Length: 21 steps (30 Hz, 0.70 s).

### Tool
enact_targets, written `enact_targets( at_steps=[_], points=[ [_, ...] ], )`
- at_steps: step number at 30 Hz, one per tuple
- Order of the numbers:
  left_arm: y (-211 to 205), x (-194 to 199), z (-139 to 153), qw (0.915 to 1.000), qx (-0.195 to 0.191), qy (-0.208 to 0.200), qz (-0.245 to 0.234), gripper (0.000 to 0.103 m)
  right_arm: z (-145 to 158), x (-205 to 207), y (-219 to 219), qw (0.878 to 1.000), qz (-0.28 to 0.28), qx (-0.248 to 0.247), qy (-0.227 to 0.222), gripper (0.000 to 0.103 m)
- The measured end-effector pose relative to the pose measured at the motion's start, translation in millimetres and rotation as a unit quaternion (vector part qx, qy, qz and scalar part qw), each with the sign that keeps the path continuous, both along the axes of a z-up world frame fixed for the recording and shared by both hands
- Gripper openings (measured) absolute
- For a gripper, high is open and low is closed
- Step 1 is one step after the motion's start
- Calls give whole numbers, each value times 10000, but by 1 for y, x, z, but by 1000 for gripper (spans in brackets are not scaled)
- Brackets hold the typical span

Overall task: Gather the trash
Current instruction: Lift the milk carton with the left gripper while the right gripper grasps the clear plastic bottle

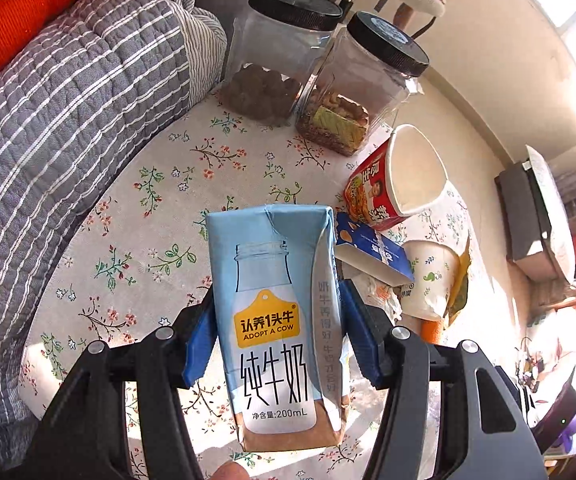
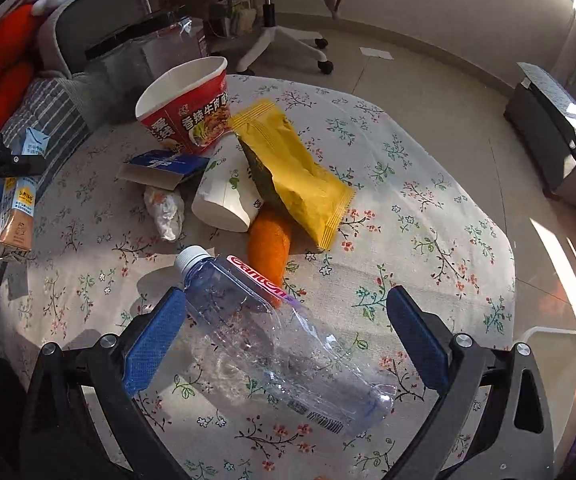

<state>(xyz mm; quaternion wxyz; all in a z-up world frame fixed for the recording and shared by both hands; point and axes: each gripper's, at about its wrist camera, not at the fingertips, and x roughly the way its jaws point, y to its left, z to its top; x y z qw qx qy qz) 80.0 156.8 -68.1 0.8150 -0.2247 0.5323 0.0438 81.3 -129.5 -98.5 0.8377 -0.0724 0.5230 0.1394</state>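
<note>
Two tools were in use. Nearest, the left tool (image 1: 277, 344) had its blue pads pressed on both sides of an upright milk carton (image 1: 275, 328), held clear above the table (image 1: 135, 240). The grip sat on the carton's smooth narrow faces, low on the body; a jolt could, in my judgement, let it slide through or tip.

The right tool (image 2: 285, 336) stood wide open, holding nothing, straddling a crumpled clear water bottle (image 2: 271, 336) lying on the cloth. One pad appeared to touch the bottle's shoulder; the other was well apart. Closing across so slanted, springy a body risked squirting it aside.

Farther off lay an orange (image 2: 267, 248), a yellow packet (image 2: 292, 168), a paper cup (image 2: 223, 200) and a noodle cup (image 2: 187, 108), closely heaped; a shoved bottle could roll the orange.
</note>
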Motion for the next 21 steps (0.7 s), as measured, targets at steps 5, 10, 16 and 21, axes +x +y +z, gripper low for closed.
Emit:
enact_targets(
  at_steps=[5, 10, 16, 21],
  points=[
    [-12, 4, -13, 9989, 224, 44, -409, 57, -25, 4, 14, 9973, 640, -278, 245, 93],
    [-23, 9, -19, 9968, 314, -8, -729, 57, -49, 5, 32, 9933, 947, -331, 569, 75],
    [-35, 12, -26, 9942, 427, 71, -985, 57, -45, 1, 41, 9945, 797, 146, 670, 70],
    [-42, 11, -22, 9930, 526, -49, -1056, 57, -20, -6, 46, 9973, 584, 337, 307, 69]
  ],
)
